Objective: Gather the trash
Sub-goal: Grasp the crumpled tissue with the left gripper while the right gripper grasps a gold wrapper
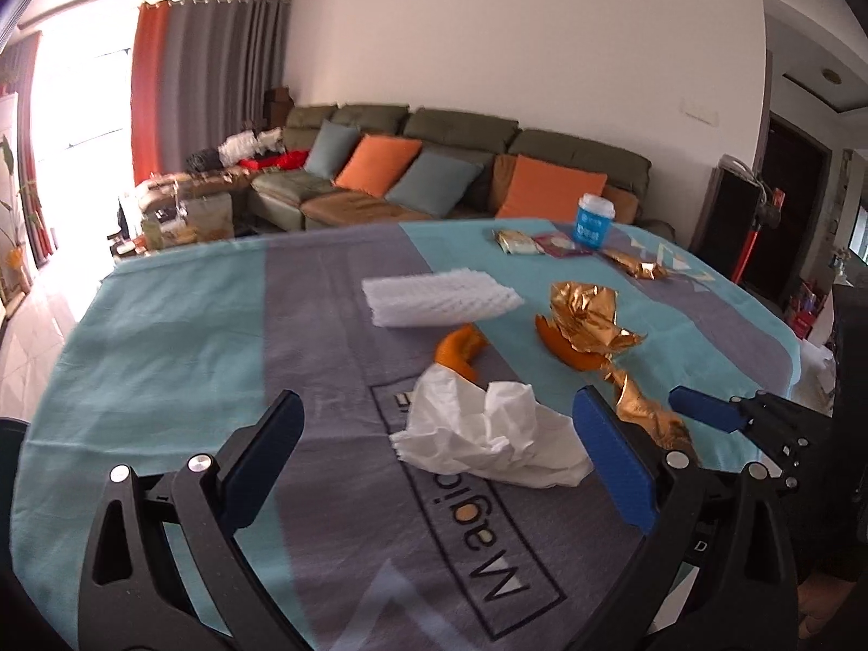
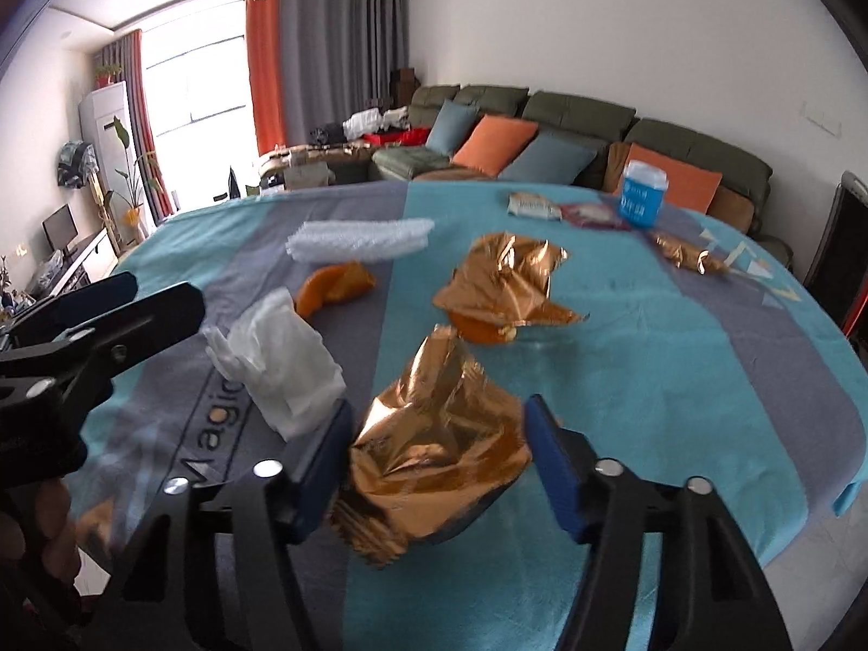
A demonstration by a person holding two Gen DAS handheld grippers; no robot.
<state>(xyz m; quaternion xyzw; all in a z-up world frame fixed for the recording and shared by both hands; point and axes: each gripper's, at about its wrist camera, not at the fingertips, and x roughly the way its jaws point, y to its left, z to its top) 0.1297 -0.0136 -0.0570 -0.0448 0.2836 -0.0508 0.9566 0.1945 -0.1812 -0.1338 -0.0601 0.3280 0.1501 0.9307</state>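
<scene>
Blue cup (image 1: pixel 592 220) upright (contents hidden).

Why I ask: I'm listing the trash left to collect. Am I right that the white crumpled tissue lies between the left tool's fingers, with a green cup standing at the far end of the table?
Not quite: the cup is blue with a white lid, not green, as the left wrist view shows. The rest holds: the white crumpled tissue lies between the fingers of the left tool, and the cup stands at the far end of the table.

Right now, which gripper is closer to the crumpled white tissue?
Left. The left gripper has its fingers either side of the crumpled white tissue. The right gripper sits beside it, straddling the gold foil wrapper.
</scene>
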